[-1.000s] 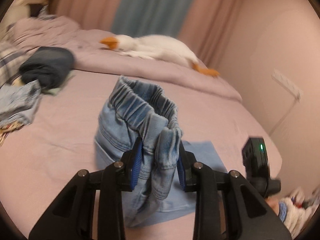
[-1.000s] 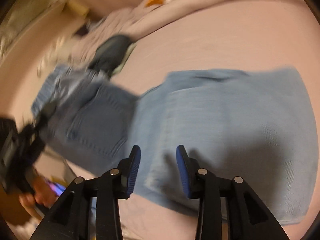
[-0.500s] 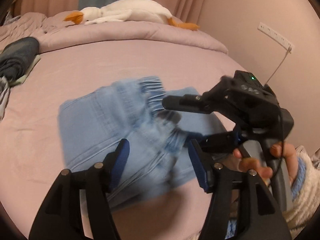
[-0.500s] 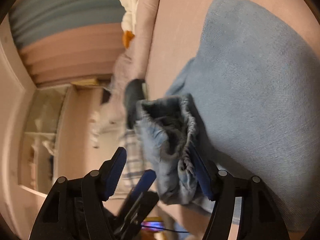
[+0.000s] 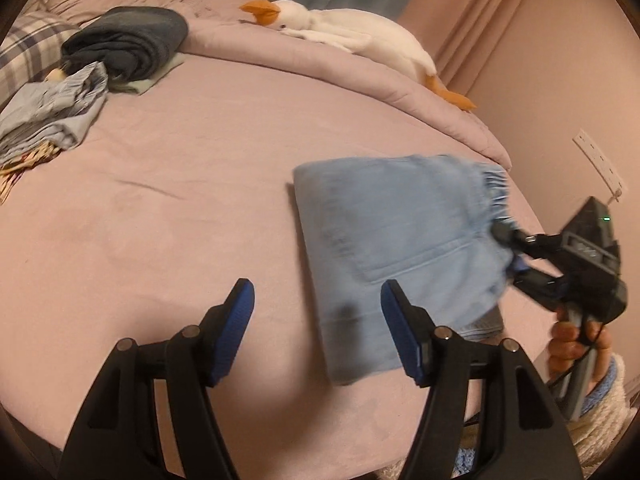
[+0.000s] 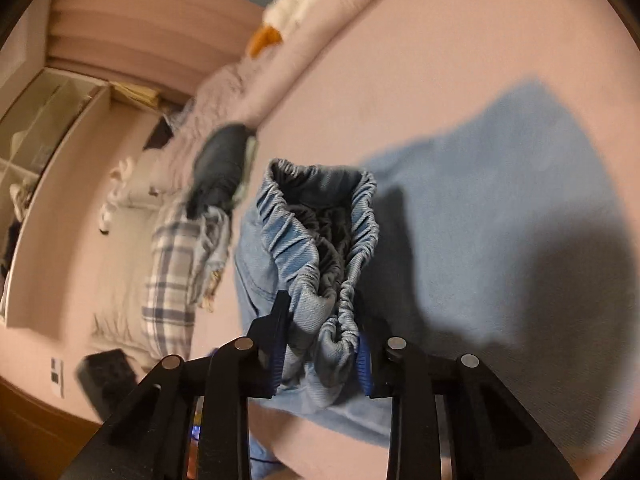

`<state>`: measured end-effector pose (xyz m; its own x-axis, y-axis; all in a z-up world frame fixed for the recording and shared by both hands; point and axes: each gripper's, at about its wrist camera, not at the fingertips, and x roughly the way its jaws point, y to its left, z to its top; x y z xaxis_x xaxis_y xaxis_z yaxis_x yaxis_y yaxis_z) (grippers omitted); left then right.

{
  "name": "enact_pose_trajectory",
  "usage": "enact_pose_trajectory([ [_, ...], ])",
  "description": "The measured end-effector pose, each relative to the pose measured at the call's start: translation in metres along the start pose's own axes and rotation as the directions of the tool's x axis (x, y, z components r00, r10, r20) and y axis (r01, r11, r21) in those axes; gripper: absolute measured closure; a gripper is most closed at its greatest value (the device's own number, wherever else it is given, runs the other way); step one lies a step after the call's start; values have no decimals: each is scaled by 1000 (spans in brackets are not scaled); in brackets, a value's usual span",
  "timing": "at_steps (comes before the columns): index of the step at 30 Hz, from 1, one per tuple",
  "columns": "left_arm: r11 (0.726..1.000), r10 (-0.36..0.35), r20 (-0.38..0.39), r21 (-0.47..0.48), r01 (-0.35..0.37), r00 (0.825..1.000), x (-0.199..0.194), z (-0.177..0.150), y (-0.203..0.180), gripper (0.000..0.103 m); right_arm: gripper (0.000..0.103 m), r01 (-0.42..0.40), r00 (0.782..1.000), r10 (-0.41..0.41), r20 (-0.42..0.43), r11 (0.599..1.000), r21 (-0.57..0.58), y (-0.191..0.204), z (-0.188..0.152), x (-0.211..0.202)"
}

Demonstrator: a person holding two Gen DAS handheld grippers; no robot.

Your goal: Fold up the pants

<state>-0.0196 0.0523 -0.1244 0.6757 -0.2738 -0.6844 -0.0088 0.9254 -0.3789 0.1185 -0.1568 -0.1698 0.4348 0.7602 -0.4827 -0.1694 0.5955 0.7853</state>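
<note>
Light blue denim pants [image 5: 400, 248] folded on the pink bed sheet [image 5: 180, 200], gathered elastic waistband [image 6: 320, 240] lifted off the fabric below. Right gripper [image 6: 320, 354] clamped on that bunched waistband, jaws having just closed in, blue pads pressing the denim from both sides. Left gripper [image 5: 316, 320] spread wide over the near edge of the pants, nothing between its fingers. Beyond: plush goose [image 5: 344, 32], rolled dark garment [image 5: 128, 40], plaid cloth [image 5: 24, 48]. No readable brand, label or writing anywhere.
</note>
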Motion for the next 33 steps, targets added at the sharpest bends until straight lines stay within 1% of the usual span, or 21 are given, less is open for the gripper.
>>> enact_pose_trajectory([
  [3,1000,-16,-17,21,17,1000,8,0,-10,38,73,34,995,-32,89,999,-18,-4,5,-34],
  [6,999,-25,-35,46,27,999,21,4,-22,38,73,88,987,-91,131,996,33,-25,6,-53],
  [8,997,-23,-47,68,26,999,31,9,-31,38,73,113,988,-121,91,990,89,-50,2,-49],
  [11,994,-26,-69,101,33,997,46,17,-44,38,73,197,977,-204,68,975,106,-69,-3,-36],
  [12,993,-26,-73,112,34,997,49,17,-48,38,73,210,974,-218,57,970,122,-75,-4,-32],
  [14,991,-34,-85,123,44,996,57,23,-55,38,72,186,979,-195,53,972,145,-79,-1,-29],
  [16,990,-58,-89,126,69,994,63,30,-63,38,65,226,972,-232,40,968,110,-71,5,-32],
  [18,986,-86,-87,138,97,992,67,34,-71,38,55,280,958,-282,50,959,42,-57,6,-38],
  [20,979,-108,-91,162,122,990,73,40,-86,39,46,358,931,-353,90,933,-38,-42,4,-46],
  [22,974,-126,-98,179,142,987,81,45,-100,39,46,446,891,-427,152,886,-129,-27,0,-54],
  [23,967,-148,-112,194,168,983,87,47,-110,40,46,482,872,-455,182,863,-150,-25,-1,-58],
  [24,962,-160,-125,204,183,979,92,49,-117,43,46,520,848,-478,228,835,-182,-18,-1,-61],
  [25,957,-168,-147,215,197,975,99,50,-125,47,46,526,843,-471,259,824,-213,-14,-2,-64],
  [26,952,-164,-176,231,202,971,109,51,-132,56,46,518,847,-449,285,817,-253,-9,-4,-64],
  [27,951,-145,-191,245,190,971,117,51,-137,64,48,507,855,-430,292,811,-293,-3,-6,-61],
  [28,949,-123,-220,260,180,968,129,50,-141,69,53,490,867,-409,284,802,-341,2,-8,-56],
  [29,947,-116,-252,263,183,961,140,49,-143,77,69,478,876,-397,273,792,-381,3,-10,-52],
  [30,948,-95,-268,269,169,959,148,47,-144,77,81,483,875,-411,255,768,-421,5,-13,-42],
  [31,948,-77,-279,277,157,957,155,46,-144,77,84,488,872,-429,234,751,-445,1,-14,-37],
  [32,948,-66,-292,280,151,954,163,45,-144,78,90,495,868,-447,217,736,-462,-3,-17,-30],
  [33,949,-66,-301,276,153,951,167,45,-142,78,94,503,861,-471,193,726,-469,-11,-20,-23],
])
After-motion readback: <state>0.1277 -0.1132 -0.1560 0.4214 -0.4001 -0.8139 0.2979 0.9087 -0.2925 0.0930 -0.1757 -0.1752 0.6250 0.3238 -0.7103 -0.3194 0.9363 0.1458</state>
